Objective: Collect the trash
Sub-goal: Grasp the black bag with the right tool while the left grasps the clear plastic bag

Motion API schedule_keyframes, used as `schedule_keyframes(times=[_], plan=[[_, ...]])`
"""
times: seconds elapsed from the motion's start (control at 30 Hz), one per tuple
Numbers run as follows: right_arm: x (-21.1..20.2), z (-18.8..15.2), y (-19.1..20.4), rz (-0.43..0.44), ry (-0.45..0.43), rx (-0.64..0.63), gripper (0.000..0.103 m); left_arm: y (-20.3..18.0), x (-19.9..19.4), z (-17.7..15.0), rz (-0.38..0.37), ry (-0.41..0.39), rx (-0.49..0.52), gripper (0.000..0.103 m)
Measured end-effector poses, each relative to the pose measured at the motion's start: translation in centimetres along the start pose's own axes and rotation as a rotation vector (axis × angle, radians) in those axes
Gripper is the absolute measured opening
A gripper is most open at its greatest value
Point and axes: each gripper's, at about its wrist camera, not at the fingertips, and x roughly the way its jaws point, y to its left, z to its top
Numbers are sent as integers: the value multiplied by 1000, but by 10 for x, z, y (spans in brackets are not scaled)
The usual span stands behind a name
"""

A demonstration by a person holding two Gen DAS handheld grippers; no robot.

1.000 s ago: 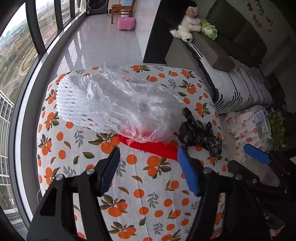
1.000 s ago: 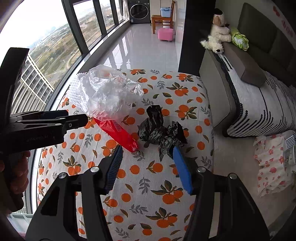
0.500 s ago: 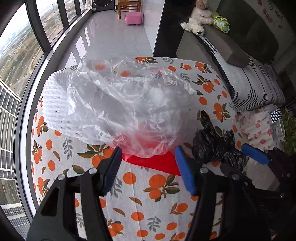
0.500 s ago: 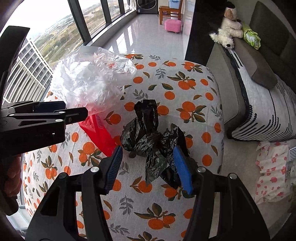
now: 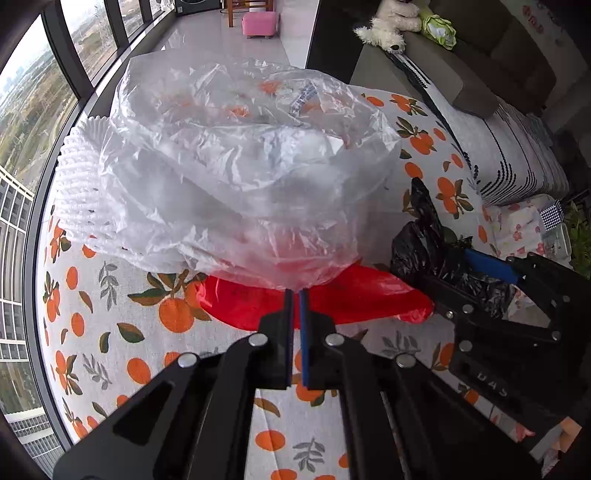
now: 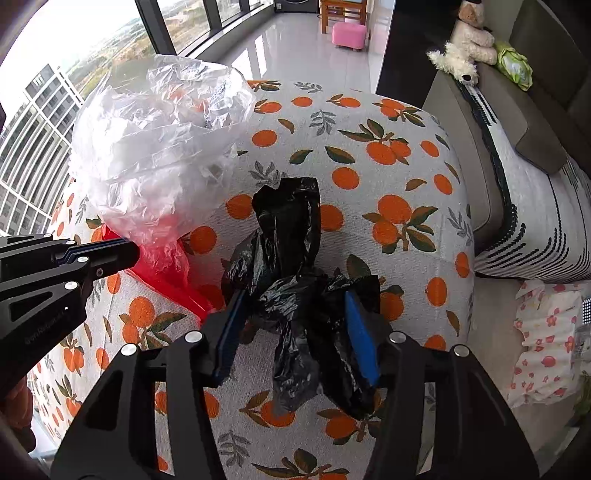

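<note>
A crumpled clear plastic bag (image 5: pixel 251 177) lies on the orange-print tablecloth (image 5: pixel 147 332), over a red plastic bag (image 5: pixel 354 295) and white foam netting (image 5: pixel 79 184). My left gripper (image 5: pixel 294 295) is shut on the clear bag's near edge; it also shows in the right wrist view (image 6: pixel 122 254). A crumpled black plastic bag (image 6: pixel 291 280) lies to the right. My right gripper (image 6: pixel 295 321) is open, its fingers on either side of the black bag; it shows in the left wrist view (image 5: pixel 491 266) too.
The tablecloth (image 6: pixel 388 155) covers a rounded table. A sofa with a striped cover (image 6: pixel 535 206) stands to the right, plush toys (image 6: pixel 465 40) on it. Tall windows (image 5: pixel 37 92) run along the left. A pink stool (image 5: pixel 258 22) stands far back.
Both grippers have moved forward. My left gripper has closed on the clear bag's edge. My right gripper now straddles the black bag, still open.
</note>
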Motion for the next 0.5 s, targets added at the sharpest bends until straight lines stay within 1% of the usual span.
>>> schedule_keyframes(times=[0.07, 0.13, 0.23, 0.37, 0.5], plan=[[-2, 1, 3, 4, -3, -4, 28, 0, -3, -1, 3, -18, 3, 1], [-6, 3, 7, 12, -7, -12, 21, 1, -9, -2, -3, -39, 6, 1], [-15, 3, 10, 20, -29, -17, 18, -1, -20, -4, 5, -76, 27, 0], [-29, 3, 12, 24, -52, -14, 18, -3, -36, -7, 15, -119, 49, 0], [-39, 2, 12, 27, -62, -3, 18, -2, -46, -11, 5, -134, 45, 0]])
